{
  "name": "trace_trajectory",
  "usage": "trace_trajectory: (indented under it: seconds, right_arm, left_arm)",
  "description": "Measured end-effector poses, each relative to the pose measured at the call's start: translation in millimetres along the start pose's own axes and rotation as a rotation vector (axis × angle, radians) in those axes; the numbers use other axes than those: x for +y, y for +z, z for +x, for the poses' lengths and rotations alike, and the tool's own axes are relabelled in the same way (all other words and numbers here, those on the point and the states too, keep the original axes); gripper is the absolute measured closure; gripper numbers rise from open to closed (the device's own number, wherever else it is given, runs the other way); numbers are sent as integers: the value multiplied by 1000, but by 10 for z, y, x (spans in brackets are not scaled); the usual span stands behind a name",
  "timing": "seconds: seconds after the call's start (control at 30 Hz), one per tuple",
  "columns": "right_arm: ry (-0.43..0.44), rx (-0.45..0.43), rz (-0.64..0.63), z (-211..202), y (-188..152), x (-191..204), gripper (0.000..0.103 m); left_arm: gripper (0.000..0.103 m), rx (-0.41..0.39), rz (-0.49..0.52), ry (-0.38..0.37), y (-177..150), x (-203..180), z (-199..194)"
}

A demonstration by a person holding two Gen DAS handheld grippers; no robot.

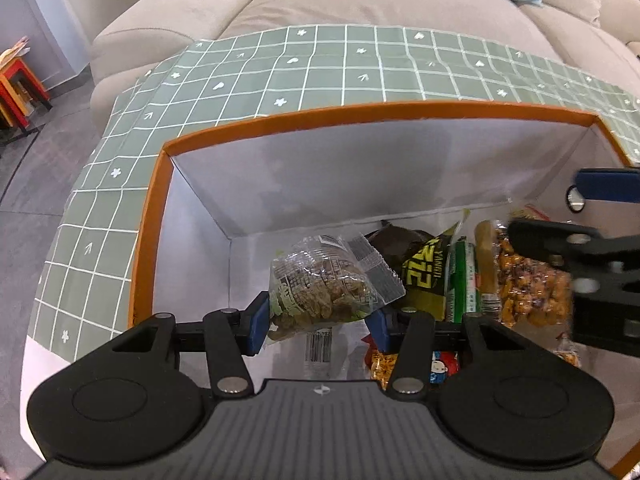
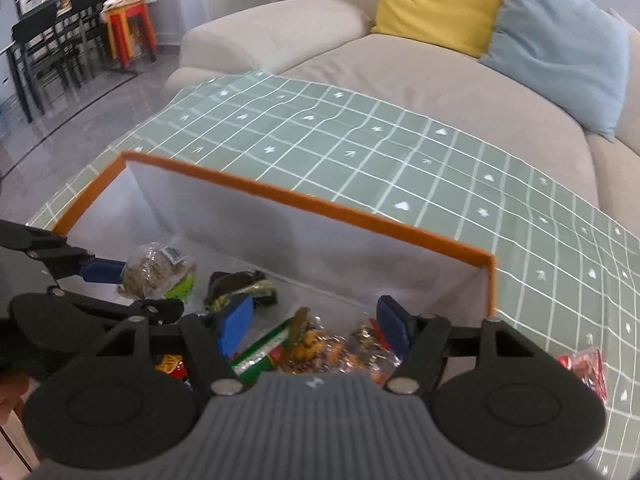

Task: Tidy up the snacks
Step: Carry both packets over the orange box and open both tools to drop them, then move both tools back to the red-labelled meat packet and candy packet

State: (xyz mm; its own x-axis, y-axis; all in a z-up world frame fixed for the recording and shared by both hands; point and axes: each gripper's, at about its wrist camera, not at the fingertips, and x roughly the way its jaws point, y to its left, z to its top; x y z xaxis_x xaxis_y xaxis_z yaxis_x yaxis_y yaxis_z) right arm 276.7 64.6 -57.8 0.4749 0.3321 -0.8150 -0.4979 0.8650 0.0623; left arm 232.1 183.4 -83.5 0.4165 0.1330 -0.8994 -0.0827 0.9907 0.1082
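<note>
An orange-rimmed box (image 1: pixel 360 114) with white inner walls stands on the green checked cloth. Several snack packs lie in it: a black-and-yellow pack (image 1: pixel 424 272), a green-and-white pack (image 1: pixel 464 280), a clear bag of orange snacks (image 1: pixel 528 284). My left gripper (image 1: pixel 318 322) is shut on a clear bag of brown snacks (image 1: pixel 324 288) and holds it inside the box; this bag also shows in the right wrist view (image 2: pixel 154 270). My right gripper (image 2: pixel 314 328) is open and empty above the orange snacks (image 2: pixel 320 346) and the green-and-white pack (image 2: pixel 260 354) in the box (image 2: pixel 304 204).
The green checked cloth (image 2: pixel 360 148) covers the table beyond the box. A red snack pack (image 2: pixel 584 368) lies on the cloth right of the box. A beige sofa (image 2: pixel 400 64) with a yellow cushion (image 2: pixel 436 4) and a blue one (image 2: pixel 560 44) stands behind. Stools (image 2: pixel 130 28) stand far left.
</note>
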Motion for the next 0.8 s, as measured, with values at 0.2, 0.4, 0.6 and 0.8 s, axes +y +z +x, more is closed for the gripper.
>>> trace_trajectory:
  seconds: [0.2,0.4,0.6,0.8]
  right_arm:
    - [-5,15,27,-45,-108,-99,34]
    - [13,15,37,-131,-213,-110,33]
    - [27,-19,55,-399,-303,-132,24]
    - [20,-125,48,-877,-473,-171,17]
  left_arm:
    - [38,17,-19,14,5,15,49]
    - [30,-31,-29,17,-23,7,-136]
    - [30,-145,-103,-8,-122,39,-504]
    - [30,-287,-137,-38,-284,-130,-938]
